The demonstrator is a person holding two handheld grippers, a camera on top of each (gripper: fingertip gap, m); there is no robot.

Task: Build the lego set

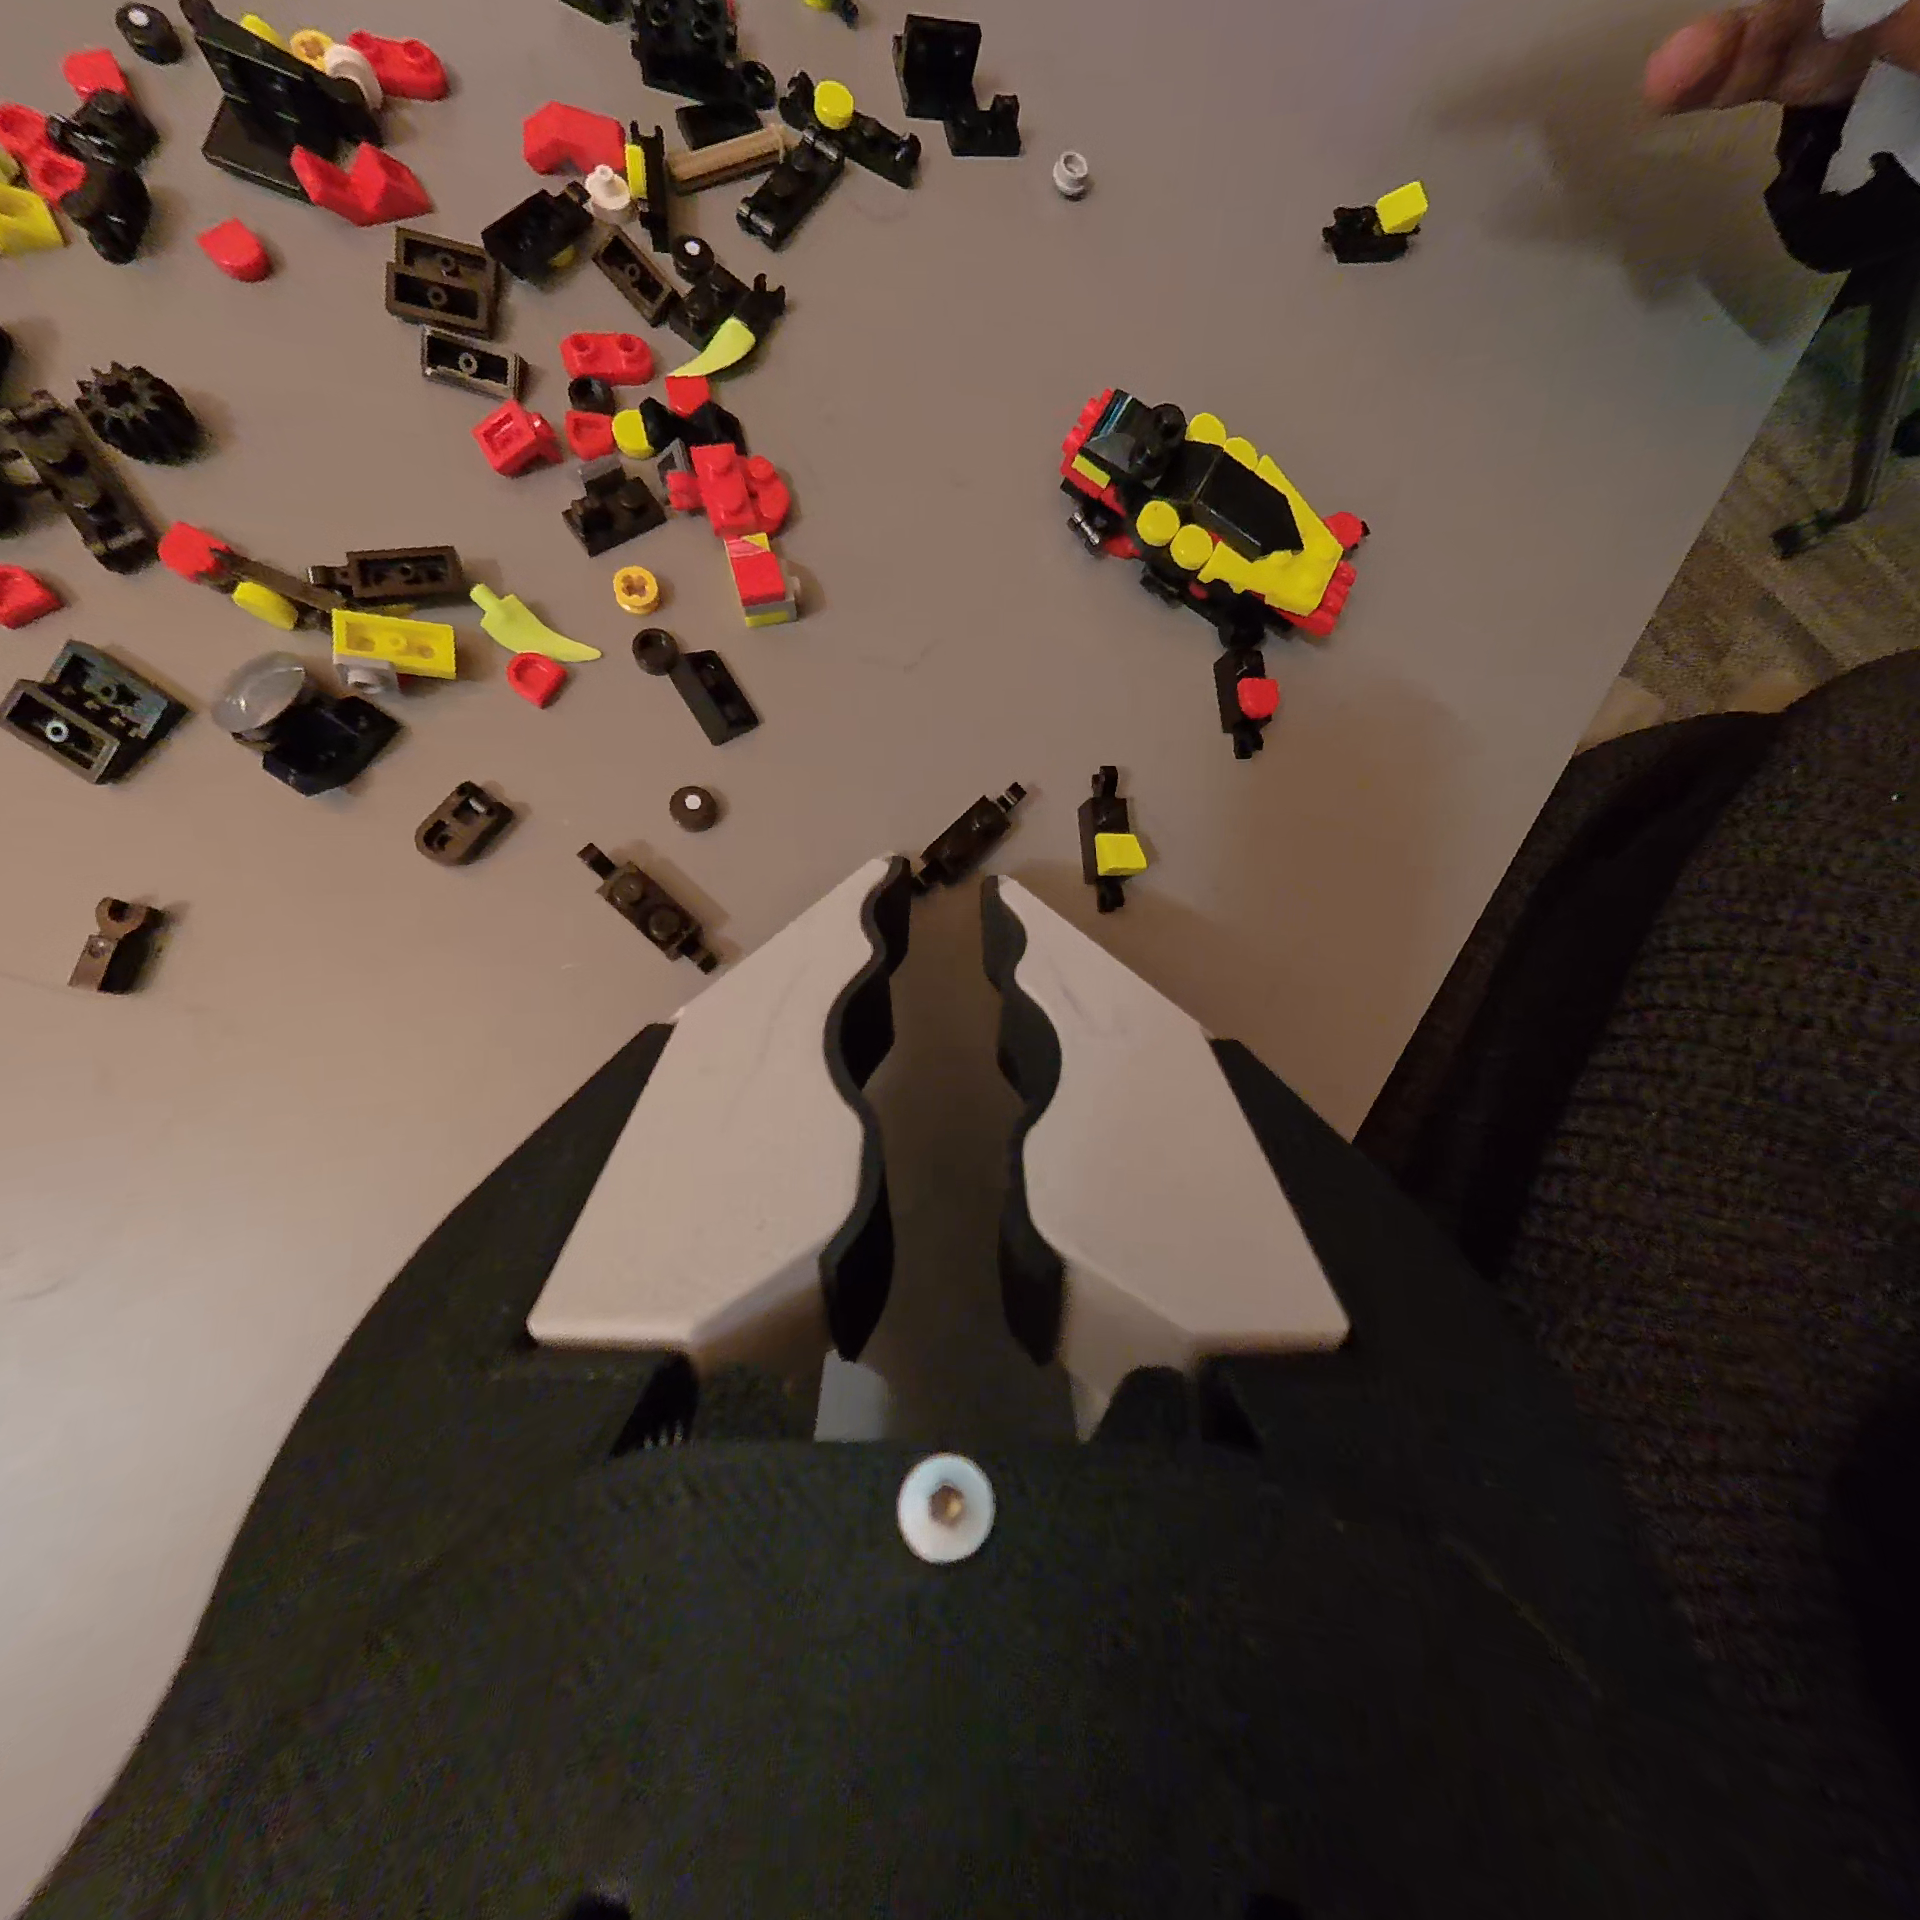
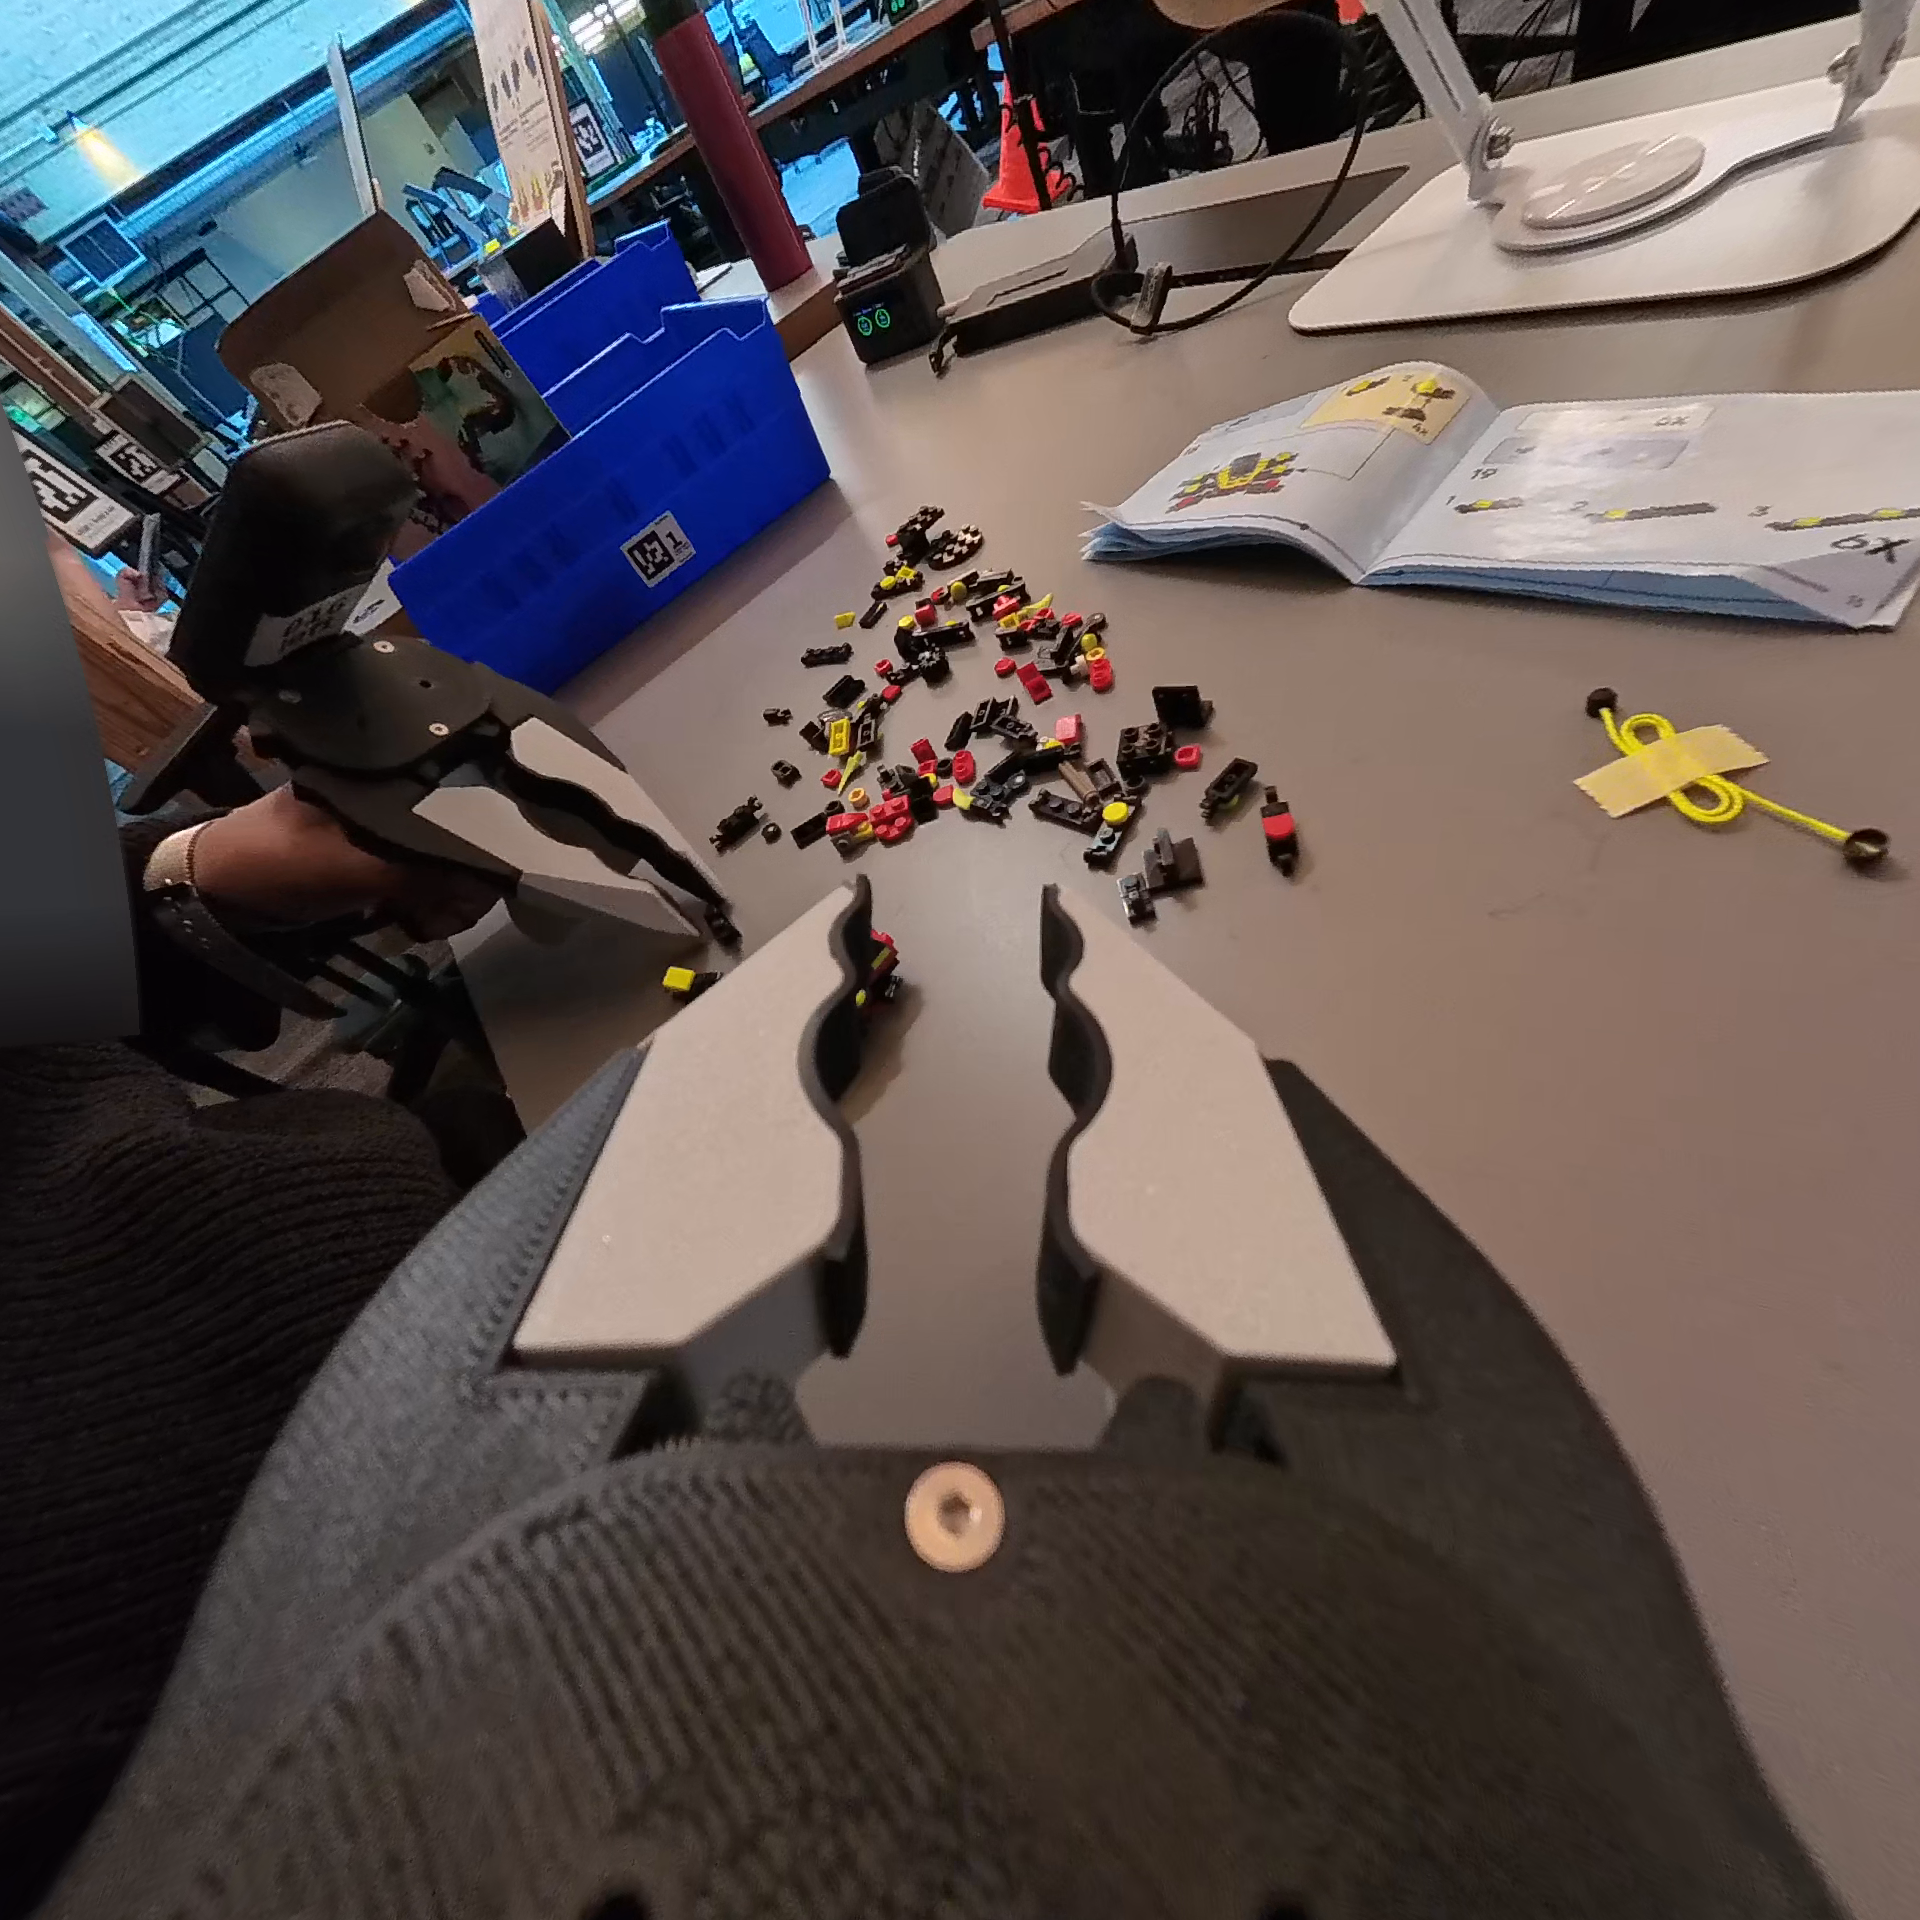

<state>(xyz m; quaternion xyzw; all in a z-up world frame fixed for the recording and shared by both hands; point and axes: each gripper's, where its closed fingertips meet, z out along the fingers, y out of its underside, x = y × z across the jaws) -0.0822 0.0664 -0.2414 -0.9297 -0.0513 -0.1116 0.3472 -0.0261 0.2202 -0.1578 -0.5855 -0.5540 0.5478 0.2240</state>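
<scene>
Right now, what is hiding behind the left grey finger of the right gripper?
A small red, black and yellow brick model peeks out beside that finger on the grey table. Most of it is covered, so its shape cannot be told.

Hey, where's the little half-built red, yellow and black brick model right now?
In the left wrist view the brick model sits on the grey table, right of the loose brick pile, ahead and right of the left gripper.
</scene>
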